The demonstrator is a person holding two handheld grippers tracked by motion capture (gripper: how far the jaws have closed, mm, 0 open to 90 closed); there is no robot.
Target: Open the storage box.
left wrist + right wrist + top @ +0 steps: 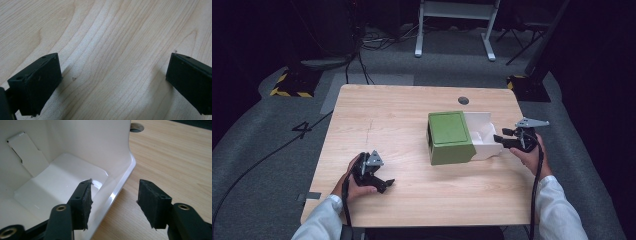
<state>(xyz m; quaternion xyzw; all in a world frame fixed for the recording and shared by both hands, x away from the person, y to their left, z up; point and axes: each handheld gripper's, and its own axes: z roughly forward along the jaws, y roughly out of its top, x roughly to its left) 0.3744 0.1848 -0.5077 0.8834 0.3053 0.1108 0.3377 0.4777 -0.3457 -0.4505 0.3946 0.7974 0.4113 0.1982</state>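
A green box (449,137) lies on its side near the middle of the wooden table (387,125). A white inner tray (484,132) sticks out of its right end. My right gripper (504,138) is open at the tray's right edge. In the right gripper view the white tray's rim (120,187) runs between the two jaws, one jaw inside the tray and one outside over the wood. My left gripper (384,184) rests low at the front left of the table, open, with bare wood (112,62) between its jaws.
A round cable hole (463,100) sits in the table behind the box. Cables run across the grey floor (272,150) to the left. White desk legs (452,25) and black stands with yellow-striped bases (292,85) are beyond the table.
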